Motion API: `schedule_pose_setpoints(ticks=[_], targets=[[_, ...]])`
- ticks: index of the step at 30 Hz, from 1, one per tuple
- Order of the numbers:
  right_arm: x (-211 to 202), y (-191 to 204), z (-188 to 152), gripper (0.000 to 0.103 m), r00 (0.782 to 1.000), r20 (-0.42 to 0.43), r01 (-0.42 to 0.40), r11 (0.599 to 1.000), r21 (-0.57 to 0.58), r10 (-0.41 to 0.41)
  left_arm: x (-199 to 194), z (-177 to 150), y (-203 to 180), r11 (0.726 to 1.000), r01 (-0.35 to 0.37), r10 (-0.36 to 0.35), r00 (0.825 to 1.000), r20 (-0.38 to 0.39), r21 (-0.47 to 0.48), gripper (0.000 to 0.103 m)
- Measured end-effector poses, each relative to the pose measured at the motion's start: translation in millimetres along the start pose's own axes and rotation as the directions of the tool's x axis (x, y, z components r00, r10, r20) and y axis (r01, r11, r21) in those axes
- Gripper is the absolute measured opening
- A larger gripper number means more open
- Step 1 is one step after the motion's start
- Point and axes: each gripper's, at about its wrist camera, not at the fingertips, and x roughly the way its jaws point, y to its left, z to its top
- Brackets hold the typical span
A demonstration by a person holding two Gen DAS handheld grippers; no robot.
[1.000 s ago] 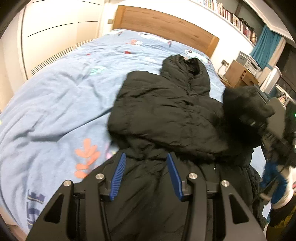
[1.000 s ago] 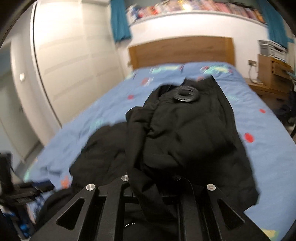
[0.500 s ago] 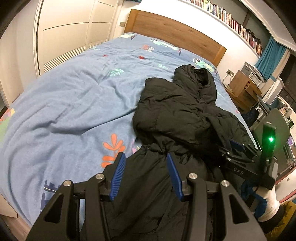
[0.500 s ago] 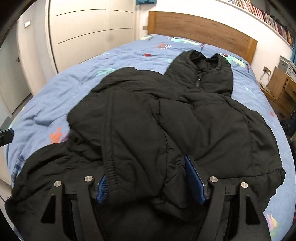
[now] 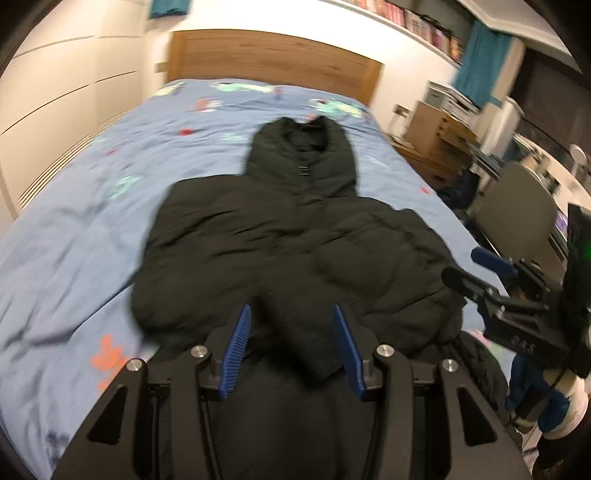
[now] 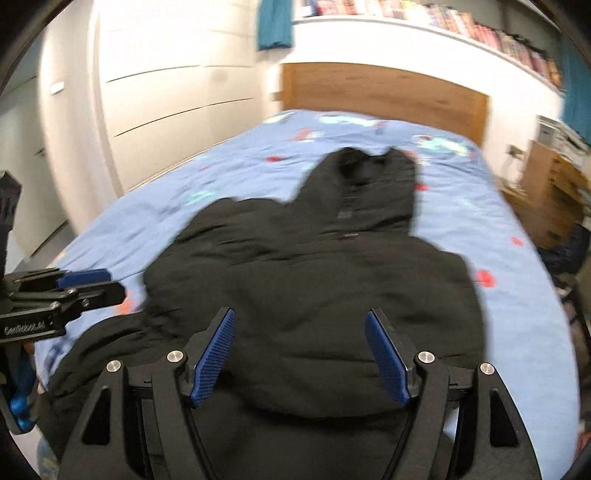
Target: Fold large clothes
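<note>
Broadly, a bed (image 5: 92,229) covered in a blue patterned duvet is seen filling the room's middle, with white wardrobe doors (image 6: 155,92) along its left side and a wooden headboard (image 5: 273,55) at its far end. On the duvet a black puffer jacket (image 5: 295,236) is laid out, its hood (image 5: 303,155) pointing toward the headboard and its lower part hanging over the near edge of the bed. A fold of the jacket is seen lying across its middle, toward the left tool.

To the right of the bed a wooden bedside cabinet (image 5: 436,136) is placed; whatever is stacked on it is too blurred to be named. Above the headboard a shelf of books (image 6: 443,22) is carried along the wall, and teal curtains (image 5: 476,62) are hung at its end.

The left tool (image 5: 291,347) is held over the jacket's near part with its blue pads spread apart and nothing clamped between them. The right tool (image 6: 299,350) is likewise held wide apart above the jacket, gripping nothing.

From the left wrist view the right tool (image 5: 491,273) is seen at the bed's right edge beside a grey chair back (image 5: 517,206). From the right wrist view the left tool (image 6: 66,291) is seen at the left edge, with a doorway-side wall that the other view does not show.
</note>
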Motion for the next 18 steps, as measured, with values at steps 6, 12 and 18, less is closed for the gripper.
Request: schedule_pose_setpoints(ticks=[6, 12, 18], targets=[[40, -58, -10, 0.074, 0.992, -0.055, 0.116, 0.993, 0.034, -0.114, 76, 20, -45, 0.997, 0.029, -0.026, 0.999, -0.046, 0.076, 0.045], [95, -75, -39, 0.074, 0.983, -0.145, 0.118, 0.993, 0.011, -0.115, 141, 10, -39, 0.995, -0.011, 0.022, 0.993, -0.114, 0.1, 0.046], [112, -69, -60, 0.074, 0.978, -0.158, 0.133, 0.991, -0.023, -0.135, 157, -2, -43, 0.984, -0.041, 0.06, 0.992, -0.108, 0.172, 0.046]])
